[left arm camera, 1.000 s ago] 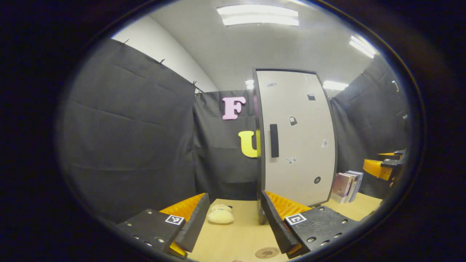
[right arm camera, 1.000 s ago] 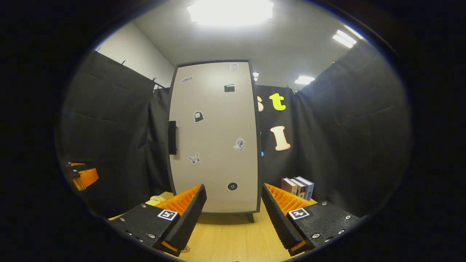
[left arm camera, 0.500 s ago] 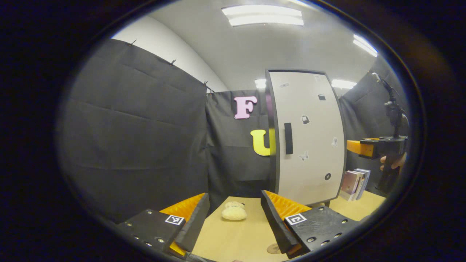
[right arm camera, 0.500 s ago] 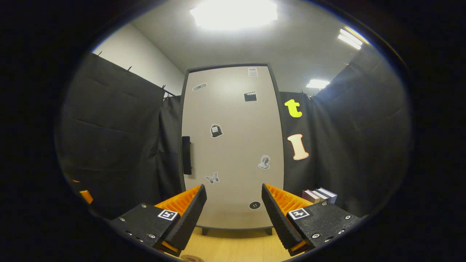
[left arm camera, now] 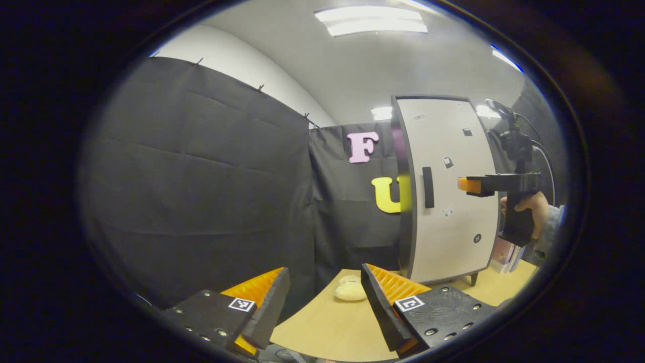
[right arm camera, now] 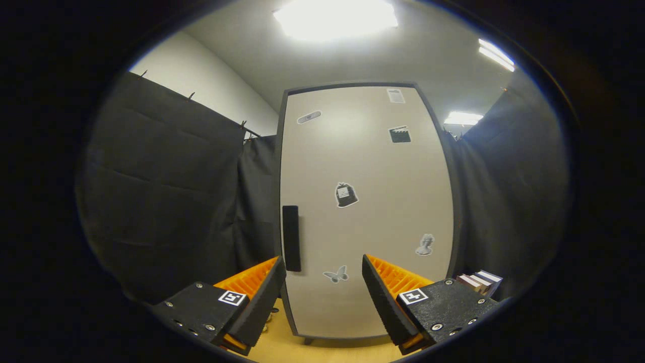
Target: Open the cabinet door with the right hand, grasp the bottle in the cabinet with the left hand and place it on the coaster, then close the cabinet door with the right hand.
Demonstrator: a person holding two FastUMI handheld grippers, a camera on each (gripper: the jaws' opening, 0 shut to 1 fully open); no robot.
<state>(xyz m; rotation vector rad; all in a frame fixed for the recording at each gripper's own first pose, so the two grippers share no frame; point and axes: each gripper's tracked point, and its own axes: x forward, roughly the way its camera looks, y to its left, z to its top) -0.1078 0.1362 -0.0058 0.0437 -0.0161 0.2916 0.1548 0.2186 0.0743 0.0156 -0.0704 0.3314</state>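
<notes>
A tall white cabinet (right arm camera: 363,212) with a dark frame stands on the wooden table, its door shut and dotted with small stickers. A black vertical handle (right arm camera: 291,238) sits at the door's left edge. My right gripper (right arm camera: 322,292) is open, raised in front of the door, a little below and right of the handle. The cabinet (left arm camera: 453,191) and its handle (left arm camera: 428,187) also appear in the left gripper view, where the right gripper (left arm camera: 471,184) is held by a hand (left arm camera: 529,204) before the door. My left gripper (left arm camera: 325,302) is open over the table's near left edge. The bottle is hidden.
A cream plush toy (left arm camera: 350,290) lies on the table (left arm camera: 322,327) left of the cabinet. Books (right arm camera: 476,282) stand at the cabinet's right side. Black cloth walls close in on the left, back and right.
The right gripper has risen and moved closer to the cabinet door, toward the handle. The left gripper has swung to the left, so the cabinet sits farther right in its view.
</notes>
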